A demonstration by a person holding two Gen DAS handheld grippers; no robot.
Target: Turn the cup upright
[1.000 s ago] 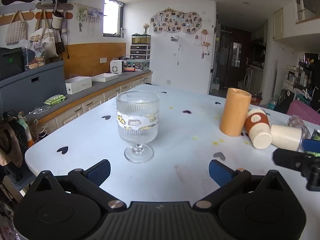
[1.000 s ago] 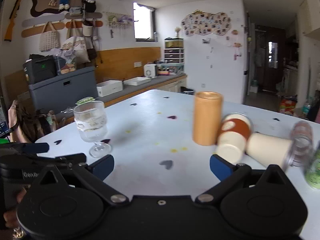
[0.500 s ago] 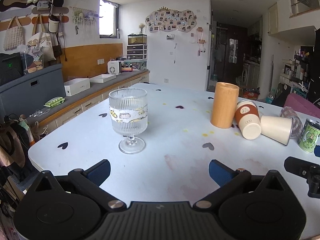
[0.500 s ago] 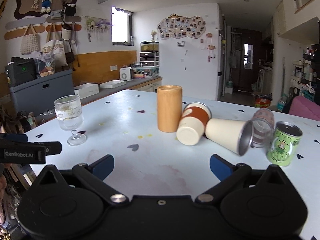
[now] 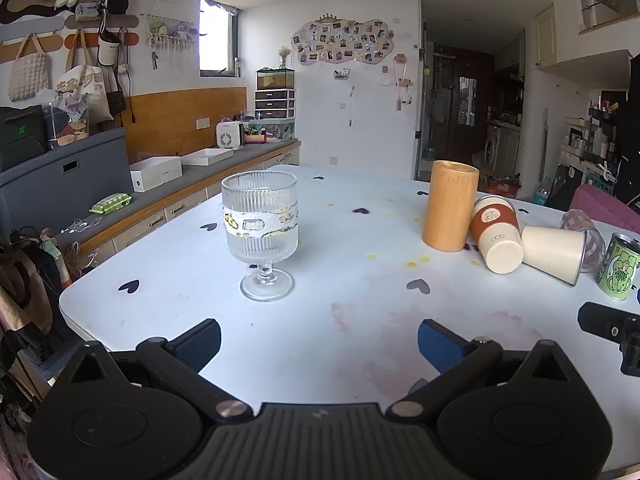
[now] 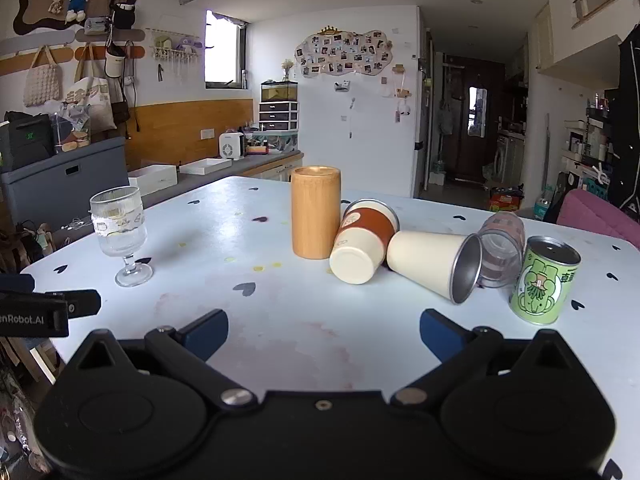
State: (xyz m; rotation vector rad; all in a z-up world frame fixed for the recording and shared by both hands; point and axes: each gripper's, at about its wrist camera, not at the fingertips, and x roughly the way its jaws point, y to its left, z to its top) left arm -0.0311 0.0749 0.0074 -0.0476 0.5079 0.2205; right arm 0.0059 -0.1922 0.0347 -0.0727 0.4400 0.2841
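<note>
Three cups lie on their sides on the white table (image 6: 280, 320): a paper cup with a brown sleeve (image 6: 364, 246) (image 5: 496, 234), a cream steel-lined cup (image 6: 434, 264) (image 5: 550, 252) and a clear ribbed glass (image 6: 500, 248) (image 5: 582, 236). A stemmed glass (image 5: 260, 236) (image 6: 120, 240) stands upright at the left. My left gripper (image 5: 318, 344) is open and empty, short of the stemmed glass. My right gripper (image 6: 324, 334) is open and empty, short of the fallen cups.
A tall bamboo cup (image 6: 316, 216) (image 5: 450, 204) stands upright beside the paper cup. A green can (image 6: 544, 280) (image 5: 620, 266) stands at the right. A counter with boxes (image 5: 156, 178) runs along the left wall. The table's near-left edge is close.
Both grippers have drawn back from the table and lifted slightly, so more of the table and all the cups show. Nothing on the table has moved.
</note>
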